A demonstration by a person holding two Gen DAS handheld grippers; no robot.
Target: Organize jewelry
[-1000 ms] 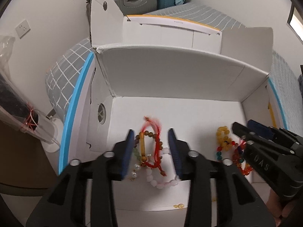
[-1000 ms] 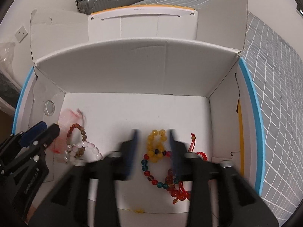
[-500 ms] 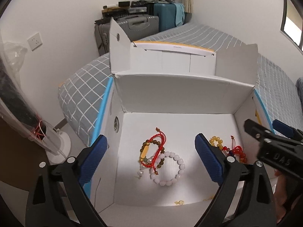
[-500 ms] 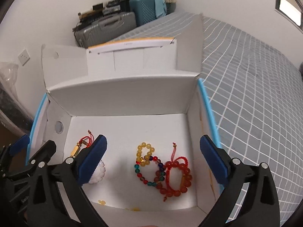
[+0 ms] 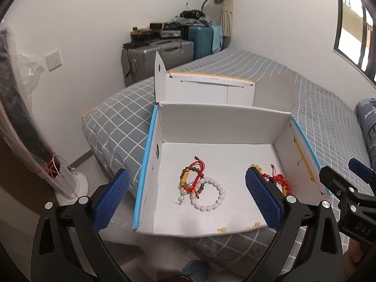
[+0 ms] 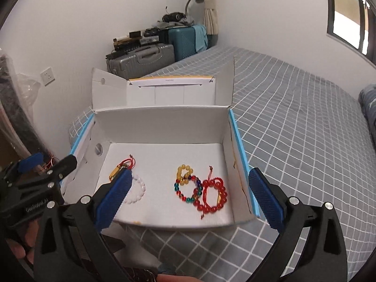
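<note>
An open white cardboard box (image 5: pixel 223 124) (image 6: pixel 162 127) lies on the bed. On its floor at the left lie a white bead bracelet (image 5: pixel 208 196) (image 6: pixel 137 191) and a red cord bracelet with brown beads (image 5: pixel 191 176) (image 6: pixel 121 168). At the right lie a yellow and multicolour bead bracelet (image 6: pixel 188 184) and a red bead bracelet (image 6: pixel 212 198) (image 5: pixel 280 181). My left gripper (image 5: pixel 186 199) is open and empty, held back above the box's near edge. My right gripper (image 6: pixel 189 201) is open and empty, likewise pulled back.
The box has blue side edges and raised flaps (image 6: pixel 164 89). It rests on a grey checked bedspread (image 6: pixel 293 117). Suitcases (image 5: pixel 159 54) stand against the far wall. A wrapped fan (image 5: pixel 42 152) stands on the floor at the left. Small yellow beads (image 5: pixel 222 229) lie near the box front.
Both grippers opened wide and drew back up out of the box, leaving the bracelets lying on its floor.
</note>
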